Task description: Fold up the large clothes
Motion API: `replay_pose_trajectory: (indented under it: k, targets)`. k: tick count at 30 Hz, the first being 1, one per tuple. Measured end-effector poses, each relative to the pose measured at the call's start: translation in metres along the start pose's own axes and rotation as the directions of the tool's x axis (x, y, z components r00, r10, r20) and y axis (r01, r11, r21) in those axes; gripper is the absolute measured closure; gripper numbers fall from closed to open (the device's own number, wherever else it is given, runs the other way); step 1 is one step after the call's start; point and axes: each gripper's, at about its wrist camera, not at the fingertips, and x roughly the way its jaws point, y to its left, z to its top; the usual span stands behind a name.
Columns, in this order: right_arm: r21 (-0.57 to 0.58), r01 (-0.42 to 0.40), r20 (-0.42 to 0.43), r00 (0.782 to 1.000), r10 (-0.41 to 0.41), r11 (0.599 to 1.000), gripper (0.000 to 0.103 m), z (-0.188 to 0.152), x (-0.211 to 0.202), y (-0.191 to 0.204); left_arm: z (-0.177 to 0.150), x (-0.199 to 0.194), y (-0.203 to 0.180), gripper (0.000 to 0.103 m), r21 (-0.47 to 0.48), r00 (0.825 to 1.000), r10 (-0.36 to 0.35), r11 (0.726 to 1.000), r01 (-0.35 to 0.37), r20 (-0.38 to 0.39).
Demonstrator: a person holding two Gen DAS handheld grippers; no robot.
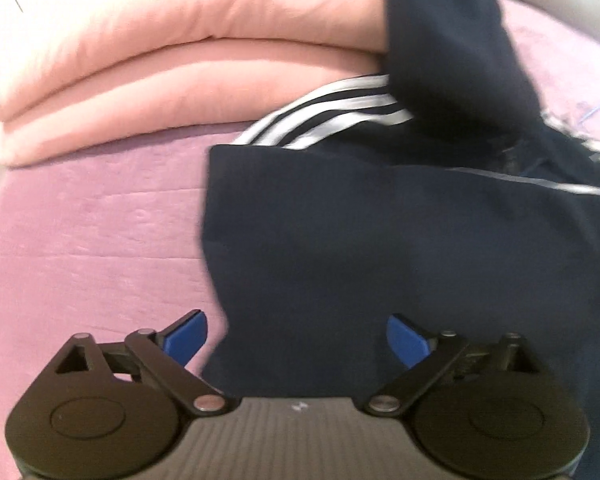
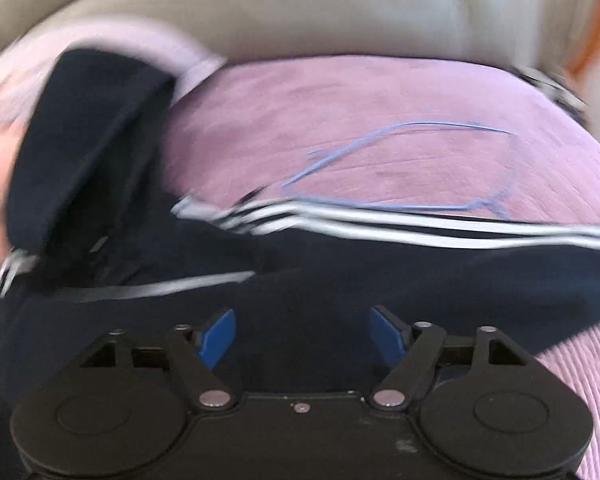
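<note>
Navy fabric fills the ground ahead of both claws: a dark jacket (image 1: 380,240) with white stripes (image 1: 340,112) lies spread on a bed covered by a purple bedspread (image 1: 80,240). The left claw (image 1: 296,338) stands wide open, its blue pads (image 1: 186,340) well apart and gripping nothing; the jacket's left edge runs down between them, so one pad hangs over bare bedspread and the other over navy cloth. Beyond this claw and to its left, a folded pink blanket (image 1: 160,60) sits in two thick layers against the jacket's far edge. A loose dark part of the garment, perhaps a sleeve or hood, rises past the blanket ahead and to the right, though blur makes it hard to tell which.

The right claw (image 2: 302,338) is likewise spread wide with nothing between its blue pads (image 2: 220,338), hovering over the jacket (image 2: 340,280). Straight ahead of it the white stripes (image 2: 420,224) run across the cloth toward the right. Farther on lies open bedspread (image 2: 340,120) with a loose blue thread (image 2: 380,148) curling on it, then a pale headboard (image 2: 300,12).
</note>
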Motion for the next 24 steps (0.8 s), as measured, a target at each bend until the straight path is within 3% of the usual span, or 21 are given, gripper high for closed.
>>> replay_pose_trajectory:
  k: [3,5,7,10,14,19,22,24]
  targets:
    - [-0.066,-0.078,-0.096,0.993,0.072,0.995,0.006,-0.014,0.021,0.030,-0.002,-0.002,-0.008,0.004,-0.040,0.999,-0.051,0.998,0.051,-0.003]
    - [-0.116,-0.048,-0.137,0.990,0.031,0.992,0.006,-0.025,0.037,0.046,-0.005,-0.001,-0.011,0.004,-0.063,0.997,-0.077,0.995,0.076,-0.017]
    - [-0.194,0.006,-0.126,0.992,-0.031,0.981,0.005,-0.035,0.037,0.051,-0.008,0.003,-0.014,0.004,-0.086,0.995,-0.090,0.992,0.087,-0.033]
    - [-0.212,-0.004,-0.151,0.988,-0.028,0.977,0.004,-0.040,0.024,0.038,-0.008,0.002,-0.019,0.005,-0.142,0.992,-0.114,0.984,0.105,-0.055]
    - [-0.056,-0.042,-0.187,0.982,0.031,0.998,0.004,-0.043,0.006,-0.018,-0.007,-0.011,-0.026,0.005,-0.208,0.987,-0.160,0.967,0.149,-0.037]
    - [0.130,-0.048,-0.136,0.989,0.066,0.990,0.004,-0.048,-0.009,-0.098,-0.009,-0.035,-0.046,0.005,-0.197,0.991,-0.131,0.972,0.127,-0.008]
    - [0.293,-0.068,-0.134,0.985,0.111,0.954,0.004,-0.055,-0.004,-0.151,-0.007,-0.044,-0.057,0.005,-0.190,0.993,-0.116,0.976,0.110,-0.025]
    - [0.410,-0.078,-0.181,0.970,0.164,0.909,0.004,-0.060,-0.001,-0.183,-0.006,-0.049,-0.062,0.005,-0.183,0.995,-0.092,0.979,0.084,-0.035]
